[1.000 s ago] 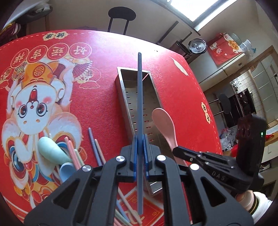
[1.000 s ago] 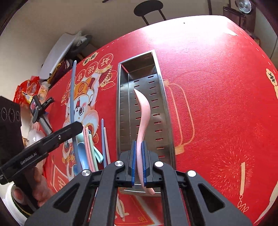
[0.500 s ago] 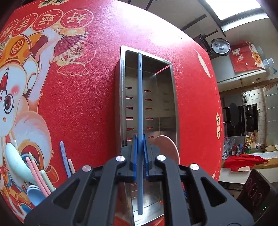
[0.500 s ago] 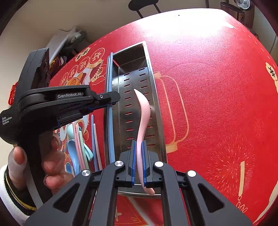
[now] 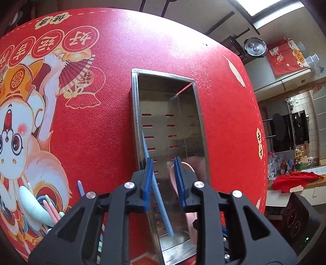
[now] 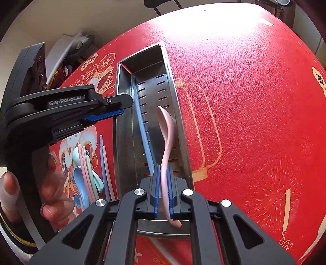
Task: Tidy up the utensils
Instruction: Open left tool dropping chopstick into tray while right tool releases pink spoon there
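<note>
A long steel utensil tray point(image 5: 200, 114) point(image 6: 182, 130) lies on the red table. A blue chopstick point(image 5: 158, 189) point(image 6: 143, 130) lies inside it along its left wall. My left gripper point(image 5: 164, 179) point(image 6: 114, 111) is open above the tray's near end, apart from the chopstick. My right gripper point(image 6: 163, 190) is shut on a pink spoon point(image 6: 168, 130) and holds it over the tray, bowl pointing away. The spoon's bowl point(image 5: 190, 166) shows behind my left fingers.
Loose utensils lie left of the tray: pale blue spoons point(image 5: 33, 205) point(image 6: 78, 169), pink chopsticks point(image 5: 51, 210) point(image 6: 86, 173) and a blue chopstick point(image 5: 80, 188) point(image 6: 105, 163). A chair point(image 6: 161, 4) stands beyond the table's far edge.
My left gripper has opened and let go of the blue chopstick, which now lies in the tray. My right gripper still holds the pink spoon over the tray.
</note>
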Demonstrator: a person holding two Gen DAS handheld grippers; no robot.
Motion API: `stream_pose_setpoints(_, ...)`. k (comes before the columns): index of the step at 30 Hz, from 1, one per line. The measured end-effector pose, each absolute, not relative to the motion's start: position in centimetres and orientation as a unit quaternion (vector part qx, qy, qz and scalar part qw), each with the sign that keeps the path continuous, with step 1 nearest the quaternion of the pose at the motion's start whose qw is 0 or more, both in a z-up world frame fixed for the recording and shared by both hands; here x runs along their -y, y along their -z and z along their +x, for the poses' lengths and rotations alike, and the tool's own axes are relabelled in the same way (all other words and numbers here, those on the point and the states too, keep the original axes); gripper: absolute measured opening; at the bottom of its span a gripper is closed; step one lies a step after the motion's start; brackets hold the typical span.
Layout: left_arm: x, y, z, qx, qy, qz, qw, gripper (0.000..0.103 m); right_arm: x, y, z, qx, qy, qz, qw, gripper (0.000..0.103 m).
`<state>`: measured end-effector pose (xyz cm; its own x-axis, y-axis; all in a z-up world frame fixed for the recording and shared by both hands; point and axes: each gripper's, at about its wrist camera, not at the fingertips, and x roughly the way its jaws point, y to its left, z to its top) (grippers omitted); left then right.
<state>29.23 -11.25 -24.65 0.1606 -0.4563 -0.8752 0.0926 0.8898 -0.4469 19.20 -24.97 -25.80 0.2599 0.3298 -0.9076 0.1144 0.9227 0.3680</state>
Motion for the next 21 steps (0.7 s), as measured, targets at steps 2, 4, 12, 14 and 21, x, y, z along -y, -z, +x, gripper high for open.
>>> stream_pose_setpoints(2, 10.8, 24.1, 29.1, -0.613, 0.187, -0.147, 0.753, 0.029, 24.8, 25.5, 19.1, -0.602, -0.072, 0.183, 0.774, 0.009)
stream_pose_setpoints(4, 10.5, 23.3, 28.8, -0.605, 0.189, -0.145, 0.760, 0.030, 24.6, 25.1, 19.0, -0.599, -0.073, 0.179, 0.777, 0.009)
stream_pose_setpoints(12, 7.0, 19.1, 26.1, -0.550, 0.206, -0.121, 0.800, 0.061, 23.6, 22.4, 17.6, -0.564, -0.082, 0.148, 0.808, 0.028)
stream_pose_setpoints(14, 5.8, 18.2, 24.8, -0.534, 0.202, -0.098, 0.815, 0.062, 23.1, 21.9, 17.1, -0.556, -0.088, 0.135, 0.816, 0.033)
stream_pose_setpoints(21, -0.7, 17.7, 19.8, -0.524, 0.194, -0.072, 0.826, 0.063, 20.7, 21.2, 15.3, -0.547, -0.125, 0.100, 0.822, 0.036)
